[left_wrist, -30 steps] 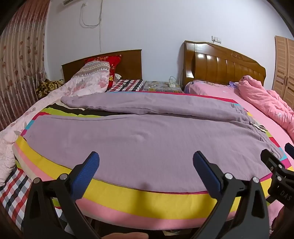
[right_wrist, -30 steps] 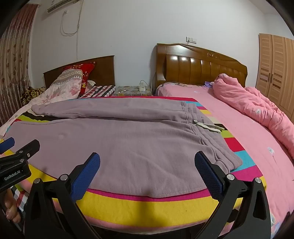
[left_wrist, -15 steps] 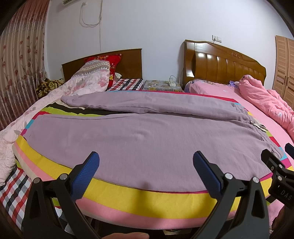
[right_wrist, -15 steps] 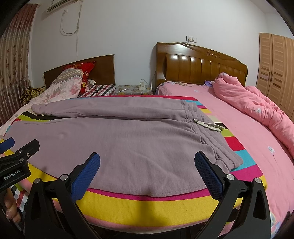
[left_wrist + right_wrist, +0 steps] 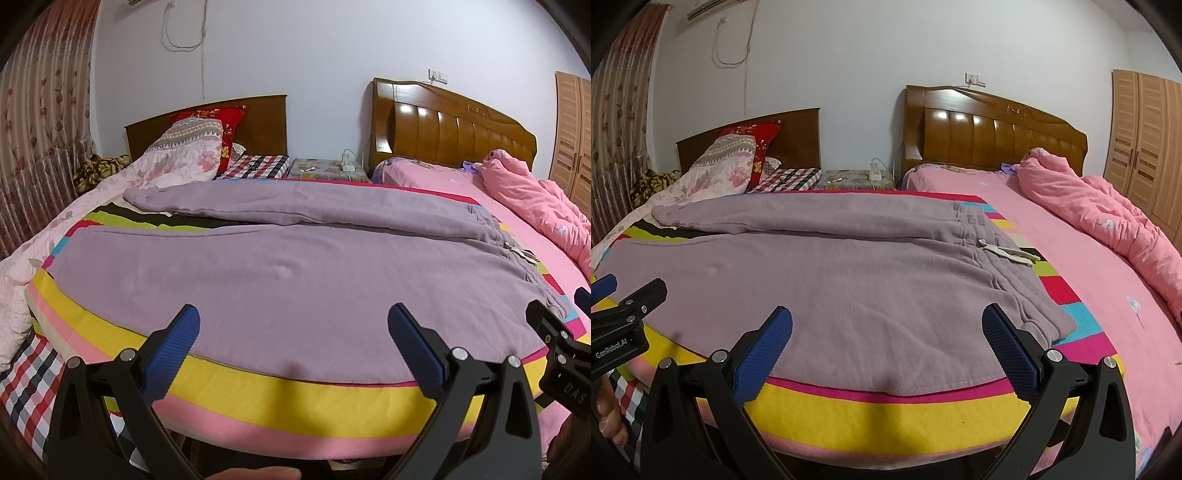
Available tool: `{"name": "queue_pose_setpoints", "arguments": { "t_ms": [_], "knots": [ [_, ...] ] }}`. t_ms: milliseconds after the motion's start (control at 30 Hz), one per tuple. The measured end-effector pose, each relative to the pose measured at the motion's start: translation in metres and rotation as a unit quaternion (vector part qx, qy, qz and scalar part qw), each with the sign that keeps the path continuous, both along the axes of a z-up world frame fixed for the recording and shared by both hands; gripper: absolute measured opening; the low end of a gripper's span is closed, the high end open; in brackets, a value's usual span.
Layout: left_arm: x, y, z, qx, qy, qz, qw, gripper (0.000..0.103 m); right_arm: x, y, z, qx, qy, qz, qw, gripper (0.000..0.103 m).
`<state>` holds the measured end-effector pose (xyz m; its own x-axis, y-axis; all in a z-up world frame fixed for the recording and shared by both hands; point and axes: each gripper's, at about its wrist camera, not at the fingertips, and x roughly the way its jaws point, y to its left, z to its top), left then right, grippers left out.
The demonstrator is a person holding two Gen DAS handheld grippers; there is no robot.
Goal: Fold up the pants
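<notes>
The mauve pants [image 5: 280, 266] lay spread flat across a striped blanket [image 5: 258, 387] at the foot of the beds, unfolded, with the waistband [image 5: 1027, 291] toward the right side and the two legs running off to the left. The near leg was broad and smooth, apart from a small pucker in the cloth near its middle; the far leg angled slightly away from it, so a wedge of black and lime stripes showed between them at the cuff end. The waist was gathered in elastic ridges, and a pale drawstring [image 5: 1008, 254] trailed from it onto the blanket. The fabric looked thick and soft, like fleece. Its near edge ran just inside the blanket's magenta and yellow bands.

The left gripper [image 5: 293, 345] hovered over that near edge, toward the leg end, its blue-padded fingers [image 5: 173, 354] spread wide and holding nothing. The right gripper [image 5: 886, 345] hung likewise over the near edge by the waist, fingers wide apart and empty, clear of the cloth.

Beyond the blanket, a pink quilt [image 5: 1108, 218] was heaped on the pink sheet [image 5: 1089, 295] to the right, below a carved wooden headboard [image 5: 990, 136]. To the left sat a floral pillow [image 5: 184, 155] and a red cushion [image 5: 225, 122]; a small nightstand [image 5: 325, 171] stood between the two headboards.
</notes>
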<state>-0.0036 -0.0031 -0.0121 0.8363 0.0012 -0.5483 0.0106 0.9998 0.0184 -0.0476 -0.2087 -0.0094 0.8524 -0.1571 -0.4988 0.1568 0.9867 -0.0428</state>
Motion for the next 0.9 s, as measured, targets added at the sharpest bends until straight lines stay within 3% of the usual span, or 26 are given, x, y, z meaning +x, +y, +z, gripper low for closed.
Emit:
{"name": "queue_pose_setpoints", "arguments": {
  "t_ms": [900],
  "knots": [
    [0.0005, 0.0003, -0.0006, 0.000, 0.020, 0.000, 0.9998, 0.102, 0.0008, -0.0012, -0.0044, 0.005, 0.011, -0.001, 1.000, 0.099]
  ]
}}
